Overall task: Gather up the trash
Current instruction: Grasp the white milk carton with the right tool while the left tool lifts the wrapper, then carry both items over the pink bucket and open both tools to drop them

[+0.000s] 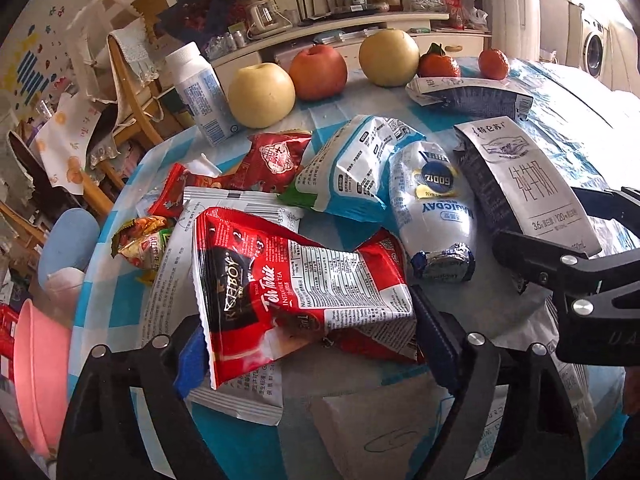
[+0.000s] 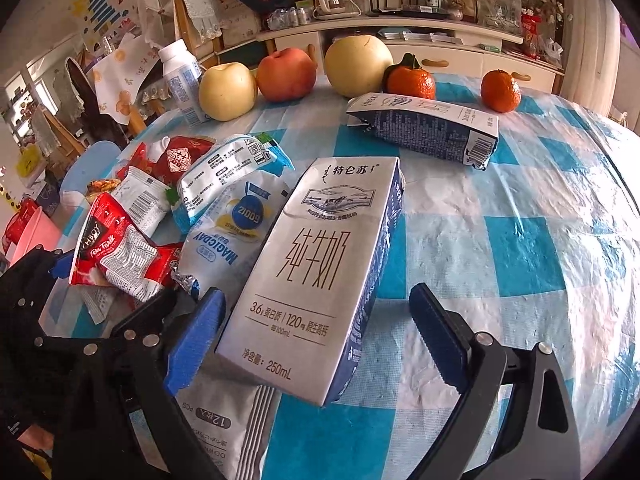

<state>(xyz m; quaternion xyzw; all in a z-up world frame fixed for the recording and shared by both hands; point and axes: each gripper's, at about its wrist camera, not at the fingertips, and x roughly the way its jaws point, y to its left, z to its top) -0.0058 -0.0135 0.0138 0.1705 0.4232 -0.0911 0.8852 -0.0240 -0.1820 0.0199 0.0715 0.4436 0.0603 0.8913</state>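
Left gripper point(image 1: 308, 340) spread wide around the red tea sachet point(image 1: 288, 280), blue pads beside its edges, grip not certain. Right gripper point(image 2: 316, 344) parted, straddling the milk carton point(image 2: 316, 268) lying flat, pads clear. Beyond, crumpled wrappers point(image 1: 352, 168) heaped on the checked tablecloth point(image 2: 520, 240); fruit point(image 2: 286, 74) along the far edge.

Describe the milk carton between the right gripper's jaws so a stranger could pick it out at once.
Start at the blue-and-white checked table with a row of fruit along its far edge. Nearest the camera lies a silver milk carton, face up, large dark characters down its front. Unlike the second carton by the tangerines, it is uncrushed and beside the wrapper pile.
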